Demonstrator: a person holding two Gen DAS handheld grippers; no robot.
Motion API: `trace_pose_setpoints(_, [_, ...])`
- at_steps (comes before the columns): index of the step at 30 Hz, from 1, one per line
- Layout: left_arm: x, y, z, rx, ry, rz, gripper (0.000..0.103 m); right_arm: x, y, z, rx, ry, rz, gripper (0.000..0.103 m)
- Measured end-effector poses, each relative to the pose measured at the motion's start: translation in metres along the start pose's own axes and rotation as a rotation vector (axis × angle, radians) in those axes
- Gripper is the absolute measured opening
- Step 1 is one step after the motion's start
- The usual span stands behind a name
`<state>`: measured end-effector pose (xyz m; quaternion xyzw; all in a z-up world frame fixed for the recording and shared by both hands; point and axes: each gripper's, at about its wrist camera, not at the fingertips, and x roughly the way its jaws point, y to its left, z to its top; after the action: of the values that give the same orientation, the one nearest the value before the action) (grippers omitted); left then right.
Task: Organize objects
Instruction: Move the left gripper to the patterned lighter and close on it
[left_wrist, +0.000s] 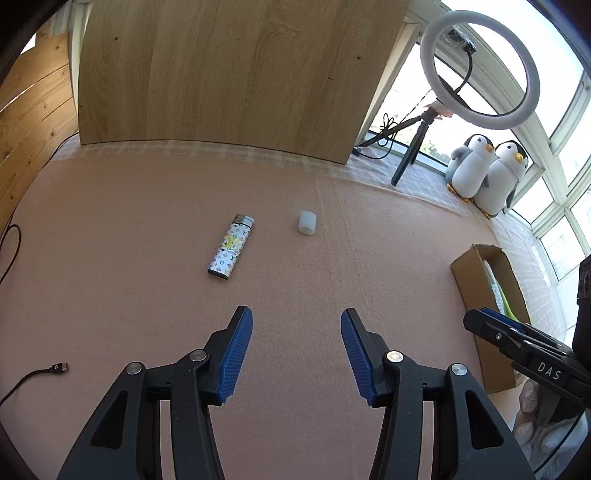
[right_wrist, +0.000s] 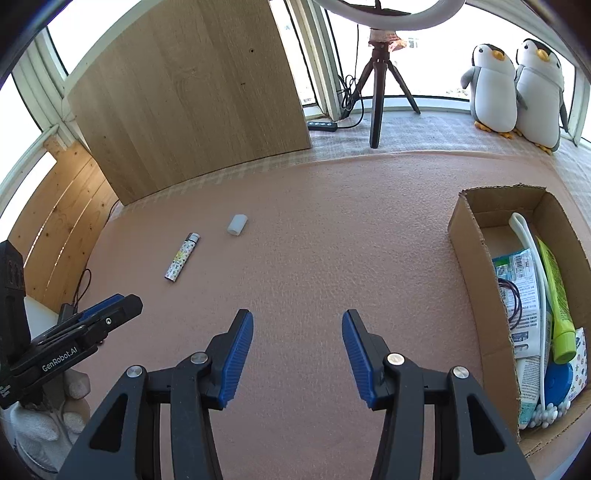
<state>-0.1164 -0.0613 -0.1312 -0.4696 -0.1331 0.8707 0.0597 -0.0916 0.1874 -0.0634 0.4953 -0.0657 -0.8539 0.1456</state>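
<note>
A slim white lighter with a small coloured pattern (left_wrist: 231, 248) is seen lying flat on the pink felt-covered surface (left_wrist: 147, 229), its long axis running diagonally: the metal-capped end is pointed away and slightly right, the dark base toward the left tongs (left_wrist: 296, 326). A short translucent white plastic cylinder (left_wrist: 307, 222) is laid on its side just to the right of the lighter's cap end, apart from it. Both items are placed ahead of the left tongs, well apart from the open brown cardboard box (right_wrist: 476, 236) at the right.

Inside the box, a green squeeze tube (right_wrist: 556, 295), a curved white plastic strip (right_wrist: 532, 258), printed packets (right_wrist: 517, 269), a dark purple loop (right_wrist: 511, 299) and a blue round item (right_wrist: 557, 380) are packed lengthwise; their lower parts are overlapped and hard to make out.

The left tongs are held wide apart with nothing between the blue ribbed pads (left_wrist: 236, 354). The right tongs (right_wrist: 297, 326) are likewise spread wide and empty.

A black cable plug (left_wrist: 57, 368) is seen at the left edge, its cord cut off by the frame. 2 plush penguins (right_wrist: 517, 85) are stood by the window.
</note>
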Motion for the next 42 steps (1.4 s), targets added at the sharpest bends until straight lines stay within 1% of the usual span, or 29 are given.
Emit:
trace_pose_setpoints(2, [0.001,0.017,0.005,-0.033,-0.003,0.016,0.054,0.006,0.006,0.003,-0.006,0.018,0.011,0.046])
trace_pose_setpoints(6, [0.007,0.048,0.02,-0.084,-0.01,0.048,0.055,0.018,0.016,0.011,-0.028,0.031,-0.006,0.046])
trace_pose_setpoints(10, [0.023,0.066,0.037,-0.096,-0.006,0.069,0.055,0.031,0.023,0.026,-0.033,0.044,0.002,0.046])
trace_pose_setpoints(14, [0.046,0.07,0.051,-0.05,0.028,0.078,0.055,0.046,0.029,0.043,-0.031,0.058,0.023,0.046])
trace_pose_setpoints(17, [0.066,0.066,0.059,-0.016,0.069,0.061,0.055,0.059,0.035,0.056,-0.031,0.081,0.033,0.046])
trace_pose_setpoints(22, [0.098,0.055,0.065,0.061,0.122,0.072,0.054,0.087,0.04,0.076,-0.012,0.124,0.048,0.046])
trace_pose_setpoints(24, [0.108,0.053,0.066,0.068,0.14,0.067,0.052,0.099,0.041,0.081,0.0,0.146,0.059,0.046])
trace_pose_setpoints(26, [0.116,0.054,0.068,0.061,0.155,0.059,0.046,0.111,0.043,0.085,0.006,0.164,0.063,0.046])
trace_pose_setpoints(28, [0.122,0.054,0.068,0.061,0.162,0.059,0.043,0.121,0.044,0.089,0.014,0.177,0.062,0.046])
trace_pose_setpoints(32, [0.131,0.052,0.067,0.082,0.176,0.064,0.037,0.138,0.044,0.097,0.064,0.207,0.096,0.046])
trace_pose_setpoints(35, [0.136,0.051,0.067,0.093,0.172,0.075,0.031,0.151,0.047,0.104,0.084,0.223,0.102,0.046])
trace_pose_setpoints(37, [0.136,0.053,0.068,0.083,0.165,0.076,0.027,0.159,0.05,0.108,0.087,0.233,0.098,0.046])
trace_pose_setpoints(42, [0.135,0.058,0.065,0.07,0.15,0.061,0.026,0.175,0.056,0.112,0.086,0.252,0.086,0.046])
